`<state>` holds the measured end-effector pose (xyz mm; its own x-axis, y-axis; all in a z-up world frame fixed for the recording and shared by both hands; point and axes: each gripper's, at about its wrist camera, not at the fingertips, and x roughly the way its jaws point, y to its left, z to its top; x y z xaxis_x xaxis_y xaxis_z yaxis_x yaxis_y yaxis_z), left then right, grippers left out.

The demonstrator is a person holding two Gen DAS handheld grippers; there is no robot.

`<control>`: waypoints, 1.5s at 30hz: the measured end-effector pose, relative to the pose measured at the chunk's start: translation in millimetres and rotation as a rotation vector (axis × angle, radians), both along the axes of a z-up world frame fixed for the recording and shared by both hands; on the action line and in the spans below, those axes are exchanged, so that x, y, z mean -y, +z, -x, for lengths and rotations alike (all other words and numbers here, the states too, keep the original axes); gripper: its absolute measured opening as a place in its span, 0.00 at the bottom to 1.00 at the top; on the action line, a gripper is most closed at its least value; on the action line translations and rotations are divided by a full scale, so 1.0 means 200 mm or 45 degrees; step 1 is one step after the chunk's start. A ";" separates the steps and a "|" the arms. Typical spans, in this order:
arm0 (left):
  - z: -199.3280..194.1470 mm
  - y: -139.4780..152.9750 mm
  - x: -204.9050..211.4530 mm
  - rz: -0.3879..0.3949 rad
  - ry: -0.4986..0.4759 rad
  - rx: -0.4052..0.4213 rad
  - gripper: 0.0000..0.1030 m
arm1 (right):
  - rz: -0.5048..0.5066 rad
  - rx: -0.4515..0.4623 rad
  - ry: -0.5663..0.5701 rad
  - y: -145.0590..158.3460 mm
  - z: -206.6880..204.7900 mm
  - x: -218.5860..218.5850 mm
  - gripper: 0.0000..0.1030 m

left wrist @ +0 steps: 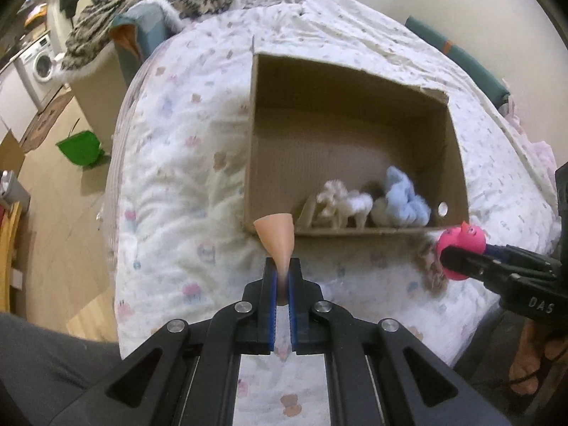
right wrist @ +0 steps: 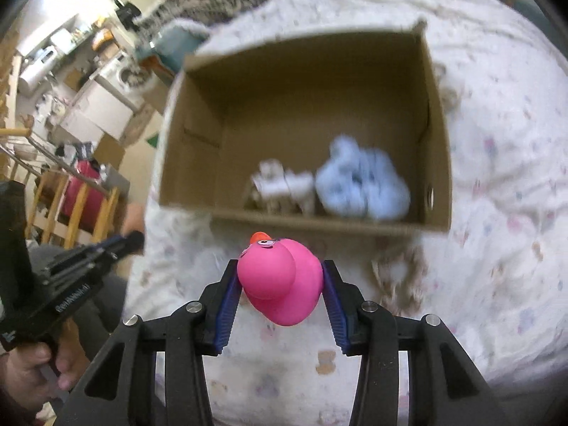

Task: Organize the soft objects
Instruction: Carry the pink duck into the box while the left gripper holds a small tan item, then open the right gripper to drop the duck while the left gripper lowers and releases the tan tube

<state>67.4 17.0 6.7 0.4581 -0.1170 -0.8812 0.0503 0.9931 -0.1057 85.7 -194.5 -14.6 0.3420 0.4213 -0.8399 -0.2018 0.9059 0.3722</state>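
Left tongs (left wrist: 280, 269) pinch a peach cone (left wrist: 275, 236). Right tongs (right wrist: 280, 284) pinch a pink duck (right wrist: 280, 280). Both hover near the box (left wrist: 355, 232) on the bed (left wrist: 170, 184).

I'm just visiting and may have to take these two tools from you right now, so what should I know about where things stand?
Left tool: shut on a peach soft piece, held just short of the cardboard box.
Right tool: shut on the pink rubber duck, also near the box's front wall.
Done: a white fluffy toy and a light blue fluffy item already lie inside the box.
Left: drop both held items in. A brownish fuzzy thing lies on the bedspread beside the duck; probably box it too.
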 end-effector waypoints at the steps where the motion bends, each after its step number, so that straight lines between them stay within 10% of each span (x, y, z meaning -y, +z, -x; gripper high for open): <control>1: -0.02 0.02 0.01 -0.002 -0.007 0.009 0.05 | -0.011 0.019 -0.009 0.02 -0.02 0.00 0.46; 20: -0.45 0.04 0.13 -0.063 -0.052 0.090 0.05 | -0.063 0.108 -0.095 0.01 -0.37 0.00 0.46; 45: -0.51 -0.20 0.15 -0.067 -0.020 0.067 0.06 | -0.019 0.098 -0.116 -0.21 -0.40 -0.02 0.46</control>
